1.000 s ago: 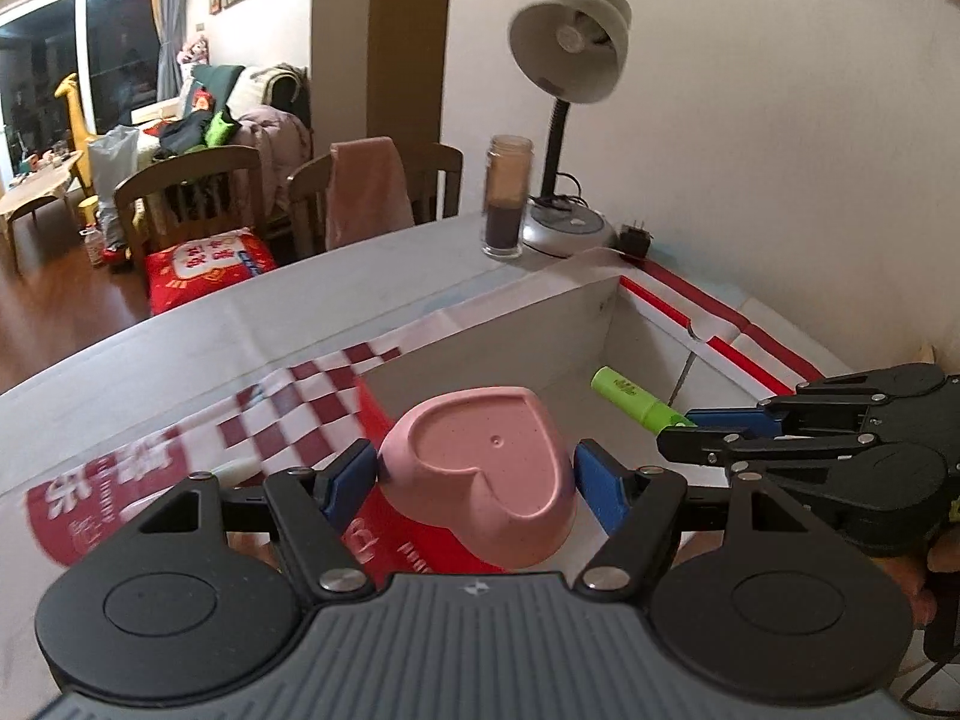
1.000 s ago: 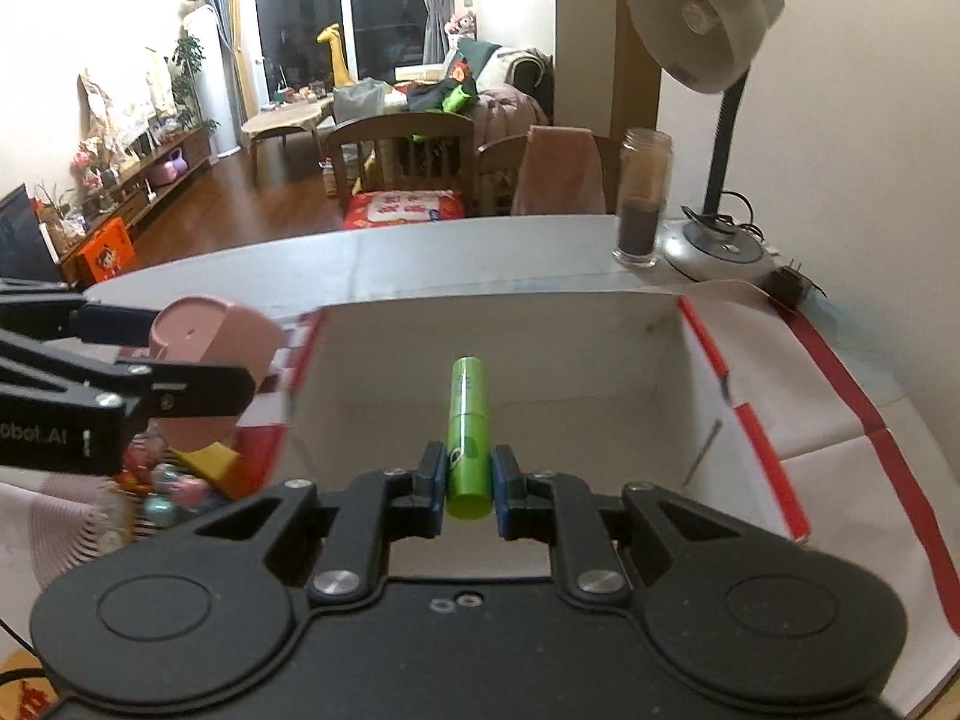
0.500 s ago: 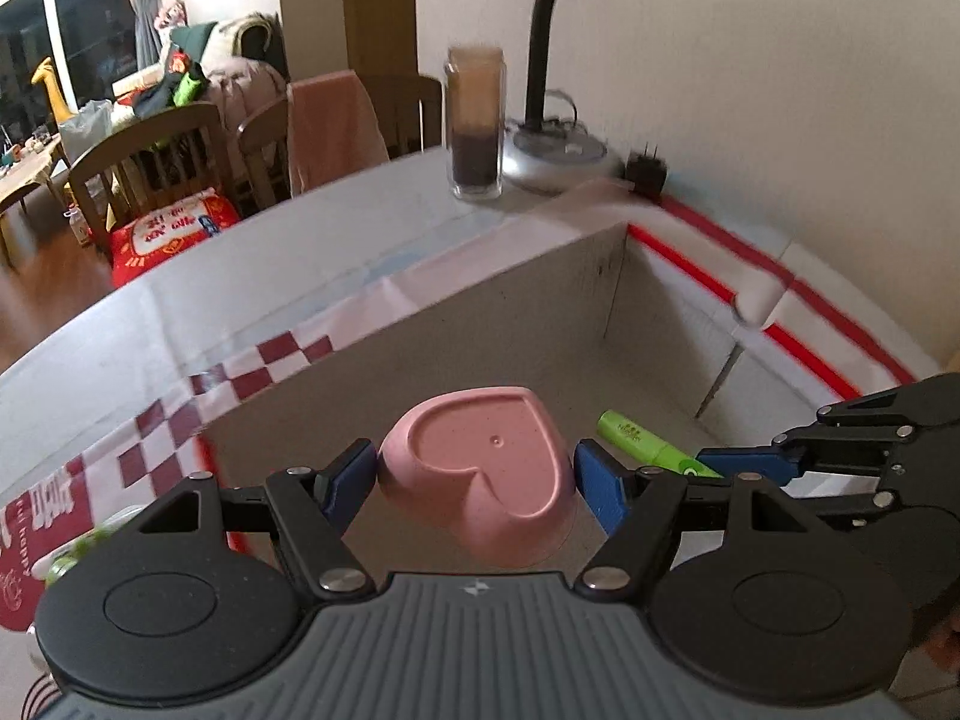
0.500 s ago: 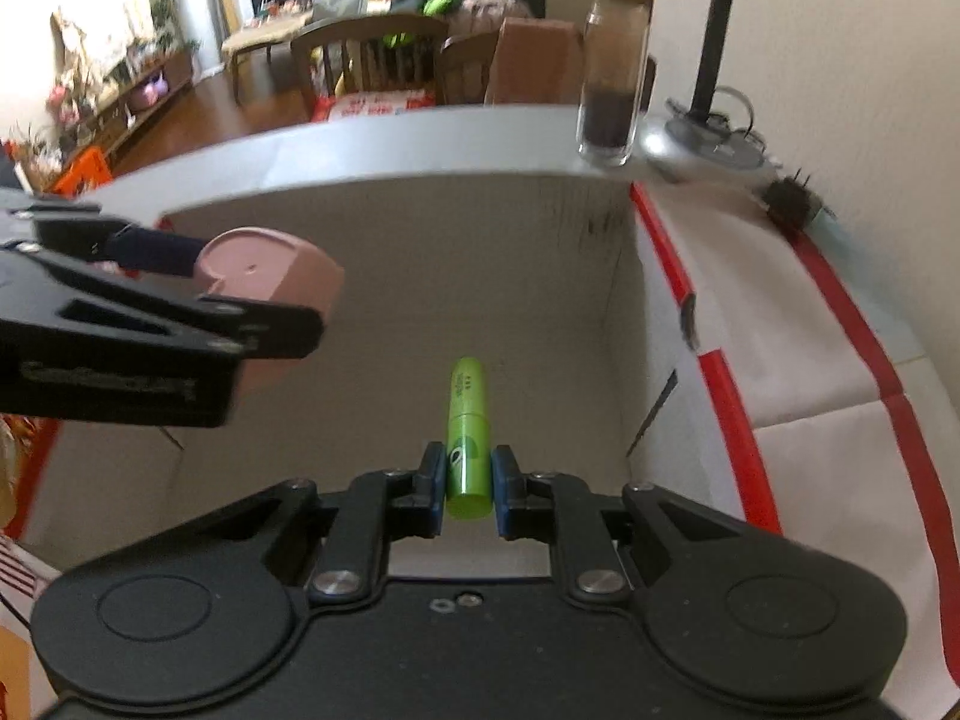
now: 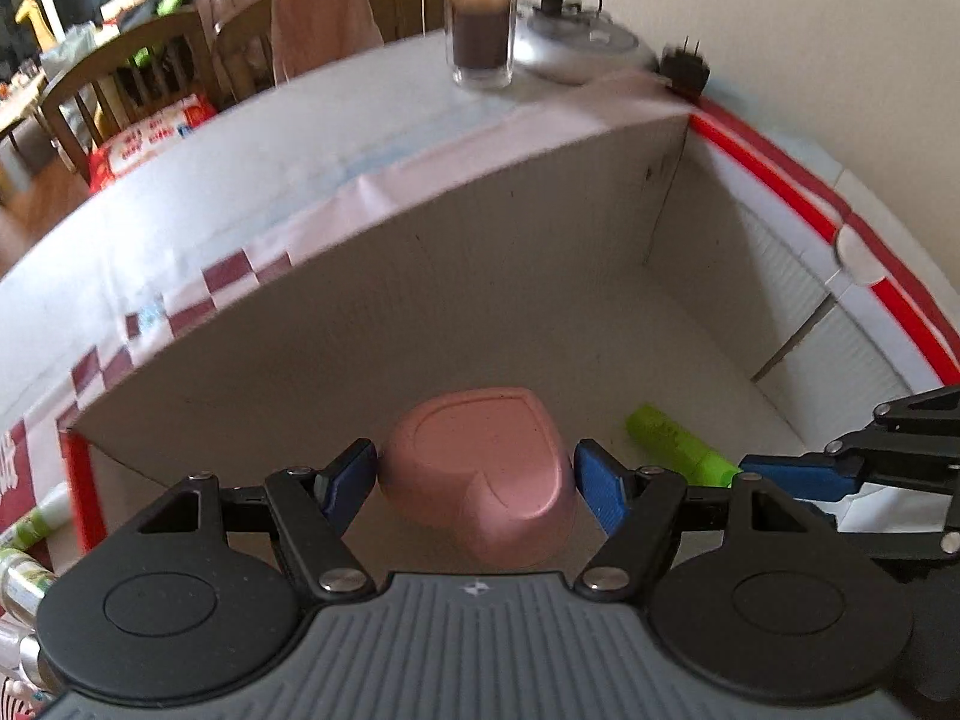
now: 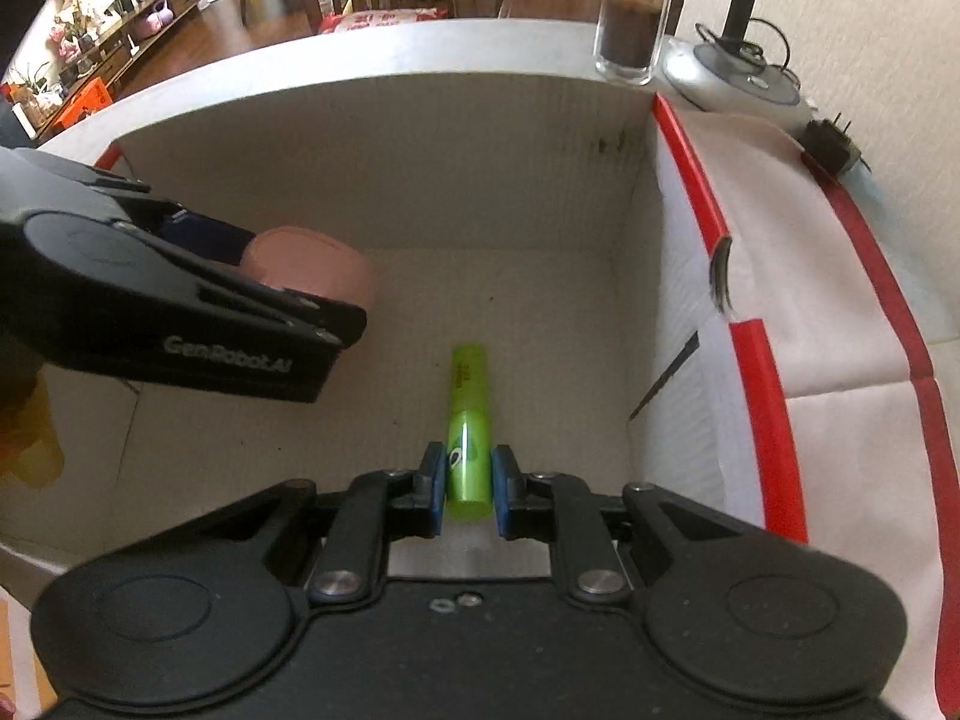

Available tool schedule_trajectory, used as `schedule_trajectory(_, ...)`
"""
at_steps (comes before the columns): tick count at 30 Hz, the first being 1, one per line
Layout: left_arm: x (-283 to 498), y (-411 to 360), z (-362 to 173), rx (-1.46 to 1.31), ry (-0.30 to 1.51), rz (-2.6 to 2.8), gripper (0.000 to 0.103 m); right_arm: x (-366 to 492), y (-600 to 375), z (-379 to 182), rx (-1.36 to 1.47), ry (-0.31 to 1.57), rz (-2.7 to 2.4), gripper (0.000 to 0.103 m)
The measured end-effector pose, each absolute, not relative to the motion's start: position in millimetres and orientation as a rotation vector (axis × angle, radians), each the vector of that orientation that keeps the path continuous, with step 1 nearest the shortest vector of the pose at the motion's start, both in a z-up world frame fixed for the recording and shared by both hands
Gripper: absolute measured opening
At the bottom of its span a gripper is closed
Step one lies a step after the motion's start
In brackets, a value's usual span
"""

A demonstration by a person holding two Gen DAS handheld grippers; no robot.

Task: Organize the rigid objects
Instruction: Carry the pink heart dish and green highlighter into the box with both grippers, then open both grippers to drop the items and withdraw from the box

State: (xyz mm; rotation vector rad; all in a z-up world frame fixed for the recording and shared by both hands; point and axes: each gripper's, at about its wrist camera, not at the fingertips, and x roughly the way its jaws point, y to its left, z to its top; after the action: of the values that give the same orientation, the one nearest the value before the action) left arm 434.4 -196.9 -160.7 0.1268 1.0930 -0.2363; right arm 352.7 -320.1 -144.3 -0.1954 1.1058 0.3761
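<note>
Both grippers are hovering inside the bare cardboard box, neither item released: left gripper, jaws wide, clamping the pink heart dish; right gripper at its three o'clock pinching the green tube.

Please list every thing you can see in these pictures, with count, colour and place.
heart-shaped dish: one, pink, gripped in the left tool over the box
tube: one, bright green, gripped in the right tool inside the box
box: one, white with red edges, open, on the table
glass: one, clear with dark contents, behind the box
lamp base: one, grey, beside the glass
plug: one, black, near the wall
chairs: two, wooden, behind the table
left tool: black, blue pads
right tool: black, blue pads
</note>
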Motion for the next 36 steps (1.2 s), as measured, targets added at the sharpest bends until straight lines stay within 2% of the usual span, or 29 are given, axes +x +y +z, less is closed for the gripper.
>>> schedule_trajectory(6, 445, -193, -176, 0.088, 1.181, -0.229, 0.073, 354, -320, -146, -0.183, 1.134, 0.376, 0.016)
schedule_trajectory(12, 447, -189, -182, 0.061, 1.223, -0.213, 0.073, 356, -321, -147, -0.198, 1.137, 0.373, 0.025)
schedule_trajectory(16, 445, -189, -180, 0.045, 1.234, -0.212, 0.073, 357, -324, -144, -0.172, 1.129, 0.382, 0.036)
schedule_trajectory(22, 436, -187, -163, 0.023, 1.193, -0.221, 0.073, 359, -327, -137, -0.151, 1.096, 0.392, 0.045)
schedule_trajectory(36, 395, -175, -106, 0.005, 1.032, -0.237, 0.073, 341, -324, -110, -0.125, 1.009, 0.428, 0.053)
